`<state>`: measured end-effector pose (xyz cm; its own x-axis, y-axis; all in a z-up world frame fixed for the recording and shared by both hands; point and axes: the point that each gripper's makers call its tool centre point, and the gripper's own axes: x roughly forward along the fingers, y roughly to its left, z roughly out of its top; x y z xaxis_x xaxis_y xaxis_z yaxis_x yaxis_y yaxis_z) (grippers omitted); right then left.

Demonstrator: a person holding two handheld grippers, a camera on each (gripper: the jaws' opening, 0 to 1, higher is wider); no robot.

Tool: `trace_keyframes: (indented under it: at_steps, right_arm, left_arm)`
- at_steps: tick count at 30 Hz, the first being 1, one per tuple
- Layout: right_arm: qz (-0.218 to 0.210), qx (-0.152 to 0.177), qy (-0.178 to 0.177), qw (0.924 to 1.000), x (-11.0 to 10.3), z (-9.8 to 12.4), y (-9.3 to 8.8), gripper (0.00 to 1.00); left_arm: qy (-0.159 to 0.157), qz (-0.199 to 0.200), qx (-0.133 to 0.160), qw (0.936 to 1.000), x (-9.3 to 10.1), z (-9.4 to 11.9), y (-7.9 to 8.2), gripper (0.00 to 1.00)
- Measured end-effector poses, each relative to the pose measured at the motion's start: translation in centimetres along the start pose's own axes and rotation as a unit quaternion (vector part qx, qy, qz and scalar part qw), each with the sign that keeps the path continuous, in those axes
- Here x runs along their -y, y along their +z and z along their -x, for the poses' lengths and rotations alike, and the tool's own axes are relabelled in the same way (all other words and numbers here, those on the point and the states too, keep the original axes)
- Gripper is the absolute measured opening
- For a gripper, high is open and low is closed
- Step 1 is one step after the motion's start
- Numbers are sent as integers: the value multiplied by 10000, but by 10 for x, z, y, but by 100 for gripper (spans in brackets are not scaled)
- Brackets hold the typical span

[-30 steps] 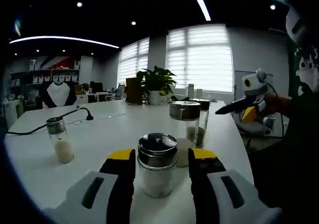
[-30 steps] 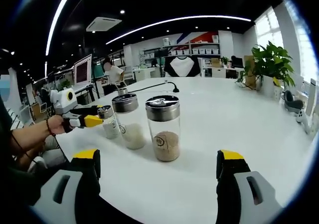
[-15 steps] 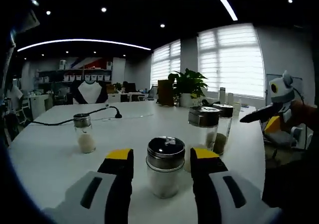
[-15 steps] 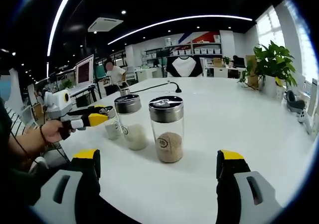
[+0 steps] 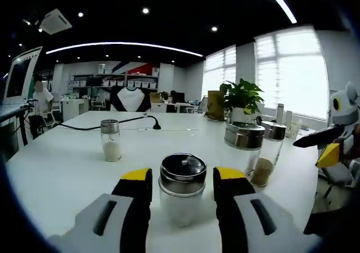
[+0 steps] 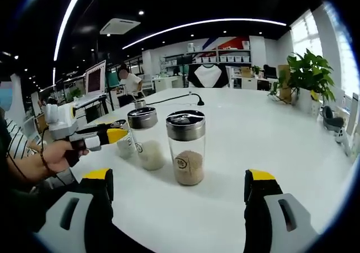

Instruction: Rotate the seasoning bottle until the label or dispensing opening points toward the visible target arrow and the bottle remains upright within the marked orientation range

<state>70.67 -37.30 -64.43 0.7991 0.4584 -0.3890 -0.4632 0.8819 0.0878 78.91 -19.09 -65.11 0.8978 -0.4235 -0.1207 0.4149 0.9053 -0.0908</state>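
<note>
The left gripper (image 5: 181, 177) is closing its yellow-tipped jaws around an upright clear glass seasoning bottle (image 5: 181, 190) with white powder and chrome lid on the white table (image 5: 62, 163); the right gripper (image 6: 179, 188) is gaping wide, holding nothing

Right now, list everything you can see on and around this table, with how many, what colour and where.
Shaker jar: one, white contents, steel lid, between the left gripper fingers.
Tall jars: two, one brown contents, one white, mid-table, ahead of the right gripper.
Small jar: one, white contents, far left.
Cable: one, black, across the table.
Plant: one, green, far edge.
Person's hand: one, holding the left gripper.
</note>
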Motion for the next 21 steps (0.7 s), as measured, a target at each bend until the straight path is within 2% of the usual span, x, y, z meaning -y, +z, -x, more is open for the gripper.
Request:
trace_keyframes:
  at_steps: [2, 4, 12, 14, 21]
  right_arm:
    - [8, -6, 2, 10000, 0, 0, -1, 99]
    - [-12, -8, 3, 10000, 0, 0, -1, 99]
    - [-64, -38, 9, 10000, 0, 0, -5, 99]
    - [-66, -37, 5, 10000, 1, 0, -5, 99]
    - [-99, -16, -38, 9999, 3, 2, -5, 99]
  left_arm:
    - [223, -89, 60, 9997, -5, 2, 2, 44]
    - [162, -45, -6, 9999, -2, -1, 0, 46]
    - [391, -26, -79, 9992, -1, -9, -6, 46]
    - [394, 82, -135, 9991, -2, -11, -9, 44]
    - [427, -8, -164, 9990, -5, -10, -10, 38]
